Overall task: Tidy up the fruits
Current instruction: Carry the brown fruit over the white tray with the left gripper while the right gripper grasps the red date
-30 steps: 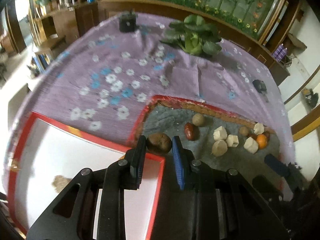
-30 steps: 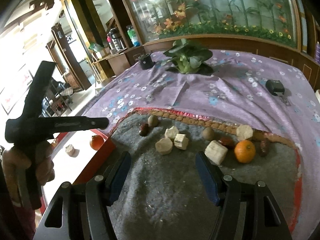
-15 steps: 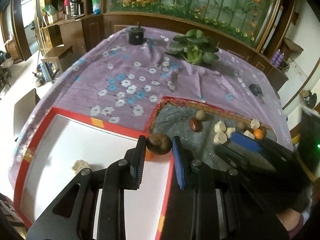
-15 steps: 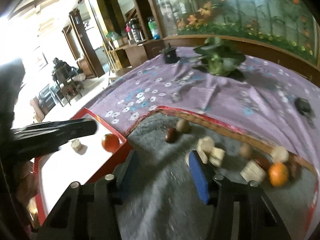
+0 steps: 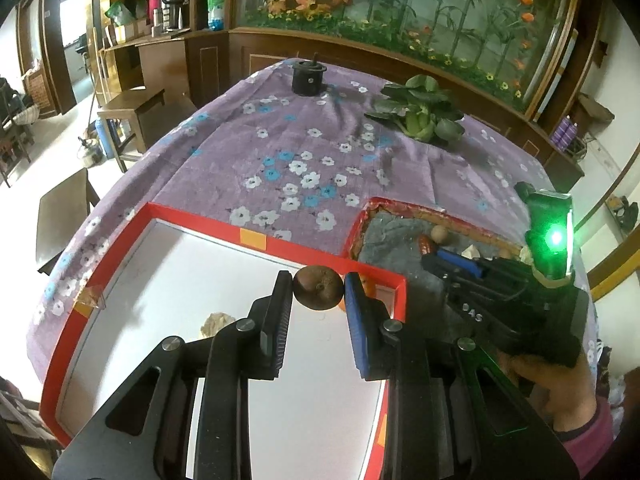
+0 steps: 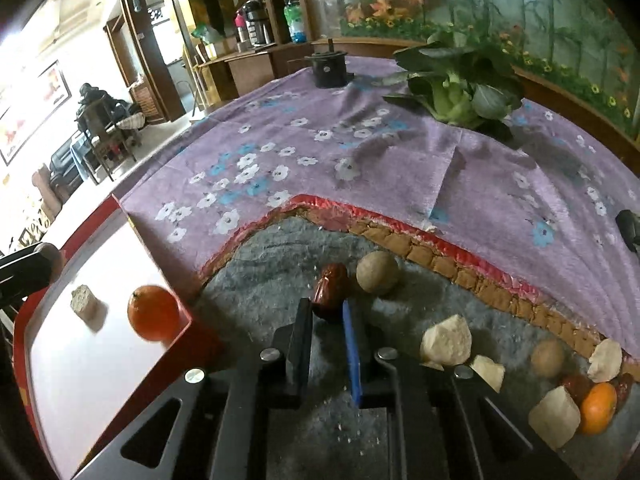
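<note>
Left gripper (image 5: pixel 318 294) clamped on a brown round fruit (image 5: pixel 319 293), held over the red-rimmed white tray (image 5: pixel 200 222) — right gripper (image 6: pixel 327 314) closed on a red date (image 6: pixel 330 290) lying on the grey mat (image 6: pixel 260 284), just beside a tan round fruit (image 6: pixel 377 272).

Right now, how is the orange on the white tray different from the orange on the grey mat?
The orange on the white tray sits alone in the tray's corner against the red rim; the orange on the grey mat is crowded against pale chunks and dark fruit. The tray one looks bigger, though it is nearer the camera. Both are round, orange and free of any jaws.
</note>
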Motion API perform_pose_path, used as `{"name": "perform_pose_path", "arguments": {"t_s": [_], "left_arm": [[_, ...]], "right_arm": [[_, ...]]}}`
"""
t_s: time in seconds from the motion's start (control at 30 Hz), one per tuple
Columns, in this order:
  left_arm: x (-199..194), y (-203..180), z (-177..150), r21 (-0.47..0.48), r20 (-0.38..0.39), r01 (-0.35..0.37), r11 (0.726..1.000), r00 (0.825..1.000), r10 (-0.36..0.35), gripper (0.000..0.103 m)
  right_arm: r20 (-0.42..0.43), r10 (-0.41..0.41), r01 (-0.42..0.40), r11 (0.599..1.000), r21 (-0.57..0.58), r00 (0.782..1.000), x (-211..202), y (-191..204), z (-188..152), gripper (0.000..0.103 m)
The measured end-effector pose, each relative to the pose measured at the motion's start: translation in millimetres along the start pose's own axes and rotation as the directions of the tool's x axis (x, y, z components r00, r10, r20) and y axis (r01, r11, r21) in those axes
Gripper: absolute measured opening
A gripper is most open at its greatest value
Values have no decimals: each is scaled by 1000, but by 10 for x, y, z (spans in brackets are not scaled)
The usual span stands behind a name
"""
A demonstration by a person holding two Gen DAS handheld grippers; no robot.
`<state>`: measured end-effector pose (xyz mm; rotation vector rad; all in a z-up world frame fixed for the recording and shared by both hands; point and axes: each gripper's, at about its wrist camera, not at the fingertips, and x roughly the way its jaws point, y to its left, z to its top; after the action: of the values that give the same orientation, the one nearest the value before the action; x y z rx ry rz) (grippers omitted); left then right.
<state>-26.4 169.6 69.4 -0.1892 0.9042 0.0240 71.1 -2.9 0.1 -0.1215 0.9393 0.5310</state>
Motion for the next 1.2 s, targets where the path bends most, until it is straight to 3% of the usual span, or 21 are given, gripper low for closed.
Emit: {"name": "perform_pose_path", "arguments": {"t_s": [0.23,0.57,1.2], "left_arm": [[-92,54,-131,-19,-9,12,1000,1000,-12,26],[-205,133,-427,-30,-13,-85,996,996,85,26],[-223,387,-597,-82,-32,-109,991,994,107,26]], "right_arm": [[67,26,-26,1000,-12,997,-477,139,-138,14],[138,143,-136,989,-56,980,-1049,621,-412,14],[102,199,-185,974,-129,975,-934,1155,-454,14]]}}
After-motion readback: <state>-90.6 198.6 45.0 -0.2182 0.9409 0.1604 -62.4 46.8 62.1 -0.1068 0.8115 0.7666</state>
